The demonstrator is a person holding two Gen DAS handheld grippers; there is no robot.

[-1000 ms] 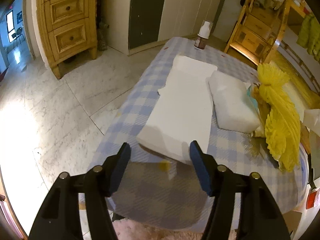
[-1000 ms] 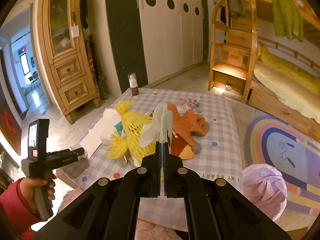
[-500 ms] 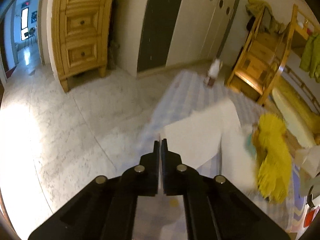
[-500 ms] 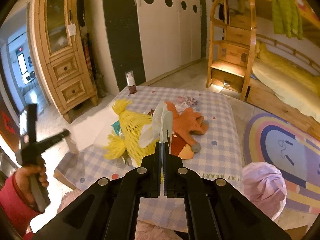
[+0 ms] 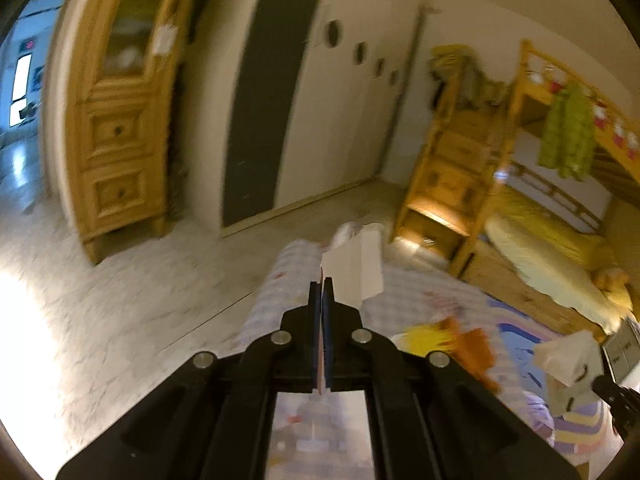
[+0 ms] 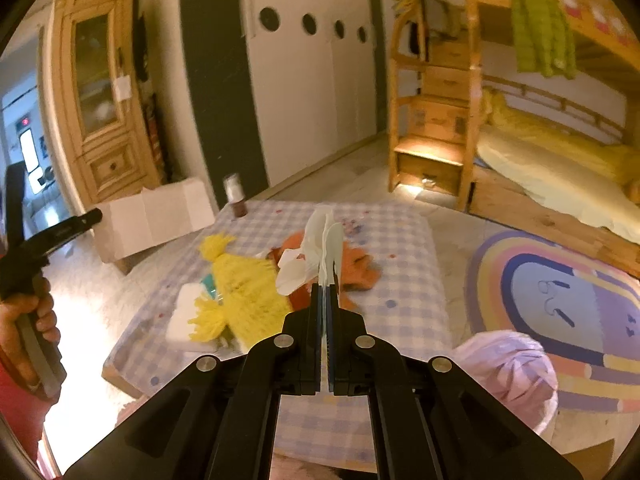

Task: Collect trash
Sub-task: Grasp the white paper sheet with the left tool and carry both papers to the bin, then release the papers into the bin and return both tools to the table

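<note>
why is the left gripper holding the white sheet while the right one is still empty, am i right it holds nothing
Not right. The left gripper does hold the white sheet, but the right gripper is not empty: the right wrist view shows it shut on a crumpled white wrapper.

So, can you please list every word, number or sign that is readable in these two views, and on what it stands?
No text can be read in either view.
Red lit sign past the doorway: too small and blurred.
Paper note on the wooden cabinet: no writing can be made out.
Pale mark on the left gripper: too small.
</note>
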